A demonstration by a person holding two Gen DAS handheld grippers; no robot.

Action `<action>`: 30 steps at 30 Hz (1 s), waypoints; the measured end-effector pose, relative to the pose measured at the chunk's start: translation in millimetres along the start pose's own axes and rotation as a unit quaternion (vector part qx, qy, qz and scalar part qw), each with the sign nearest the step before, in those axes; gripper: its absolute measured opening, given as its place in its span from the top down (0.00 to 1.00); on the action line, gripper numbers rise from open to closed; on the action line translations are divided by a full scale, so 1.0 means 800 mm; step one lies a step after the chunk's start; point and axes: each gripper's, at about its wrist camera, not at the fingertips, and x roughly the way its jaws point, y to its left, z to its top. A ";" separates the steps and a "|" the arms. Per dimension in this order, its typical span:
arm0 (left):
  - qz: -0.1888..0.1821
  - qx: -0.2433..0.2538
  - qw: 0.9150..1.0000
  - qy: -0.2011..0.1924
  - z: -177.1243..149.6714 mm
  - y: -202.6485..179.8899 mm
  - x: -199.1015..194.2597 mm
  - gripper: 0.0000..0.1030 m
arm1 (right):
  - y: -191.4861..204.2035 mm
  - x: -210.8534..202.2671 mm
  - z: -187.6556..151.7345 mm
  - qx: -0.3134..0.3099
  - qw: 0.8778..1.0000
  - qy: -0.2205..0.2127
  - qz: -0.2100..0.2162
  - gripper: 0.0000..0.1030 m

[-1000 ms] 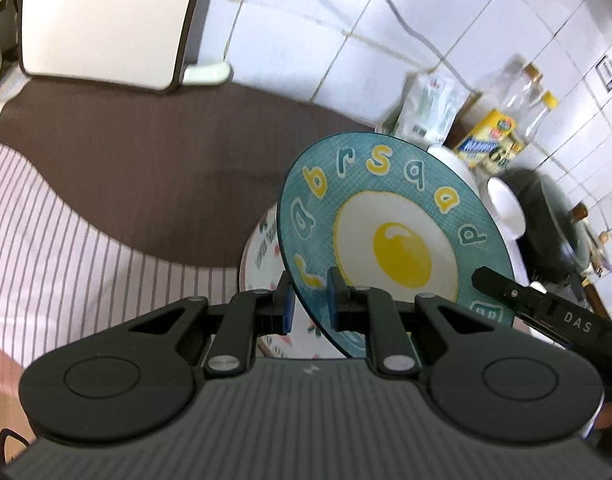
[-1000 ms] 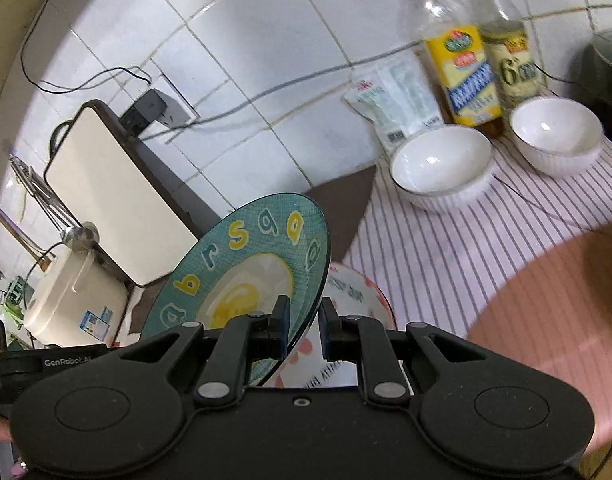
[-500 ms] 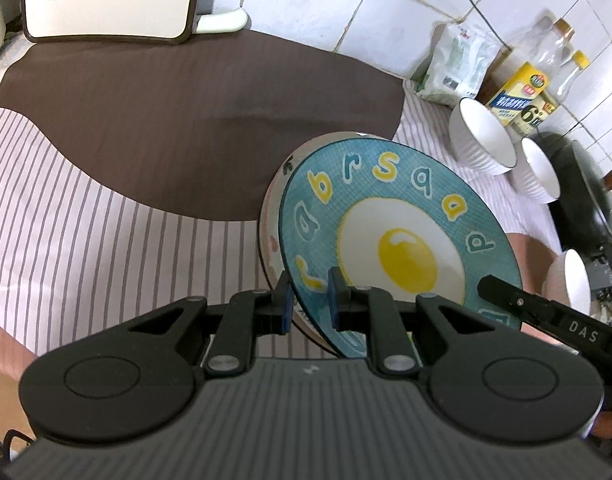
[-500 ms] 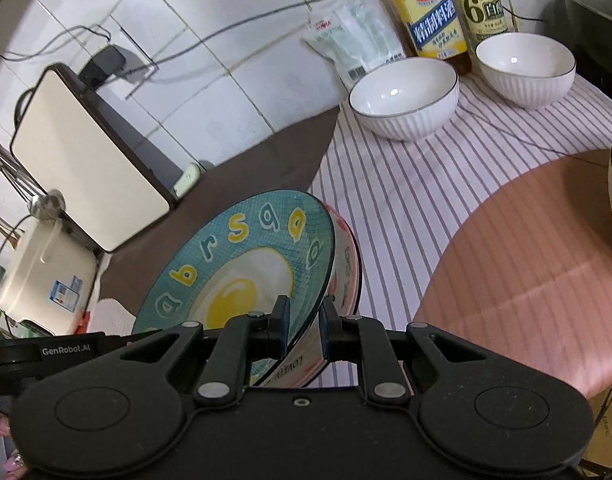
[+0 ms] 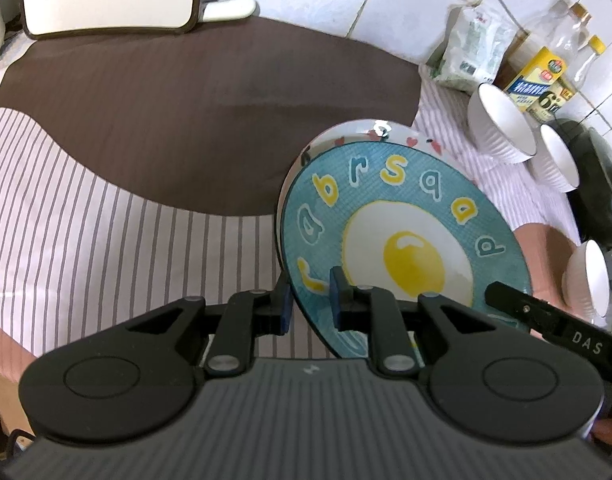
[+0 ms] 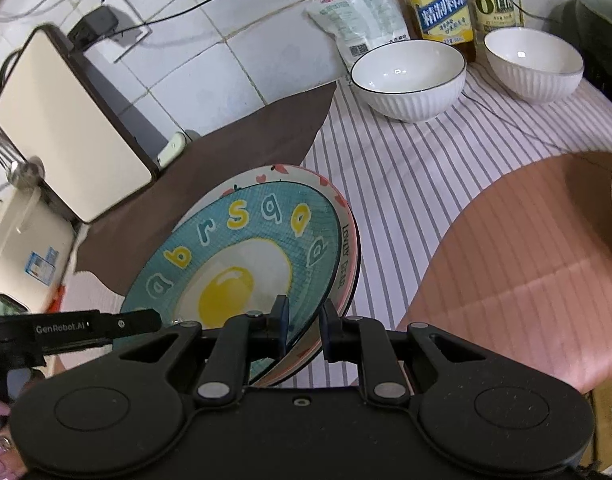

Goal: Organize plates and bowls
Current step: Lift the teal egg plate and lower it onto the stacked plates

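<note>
A teal plate with a fried-egg picture and letters (image 5: 406, 240) lies on a white plate with pink hearts (image 5: 370, 130), whose rim shows around it. My left gripper (image 5: 310, 304) straddles the teal plate's near rim, its jaws slightly parted. My right gripper (image 6: 304, 326) straddles the opposite rims of the teal plate (image 6: 242, 264) and the heart plate (image 6: 346, 236), its jaws also slightly parted. White ribbed bowls (image 6: 408, 78) (image 6: 534, 62) stand by the wall.
A striped and brown cloth (image 5: 106, 200) covers the counter. A cream appliance (image 6: 66, 120) leans on the tiled wall at left. Oil bottles (image 6: 442, 0) and a white packet (image 6: 358, 12) stand behind the bowls. A dark pan (image 5: 598, 184) and another bowl (image 5: 590, 276) are at right.
Both grippers brought the teal plate down onto the heart plate. The jaws of both have parted a little from the rim.
</note>
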 end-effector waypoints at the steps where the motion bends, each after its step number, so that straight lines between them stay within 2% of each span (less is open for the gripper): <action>1: 0.003 -0.002 1.000 0.002 0.000 0.000 0.002 0.82 | 0.005 0.001 0.000 -0.009 1.000 0.002 -0.009 0.80; 8: 0.008 -0.002 1.000 0.002 0.002 -0.003 0.004 0.82 | 0.025 0.002 0.000 -0.069 0.996 0.002 -0.053 0.76; 13: 0.026 0.022 0.999 -0.002 -0.002 -0.014 0.006 0.81 | 0.035 0.011 -0.006 -0.109 0.990 0.014 -0.087 0.65; 20: 0.046 0.037 0.998 -0.013 -0.006 -0.023 0.007 0.80 | 0.031 0.017 -0.010 -0.112 0.990 -0.001 -0.085 0.62; 25: 0.071 0.049 0.996 -0.020 -0.010 -0.034 0.012 0.80 | 0.039 0.021 -0.018 -0.151 0.983 -0.024 -0.097 0.57; 30: 0.082 0.054 0.995 -0.020 -0.013 -0.035 0.015 0.80 | 0.034 0.019 -0.019 -0.172 0.980 -0.042 -0.090 0.57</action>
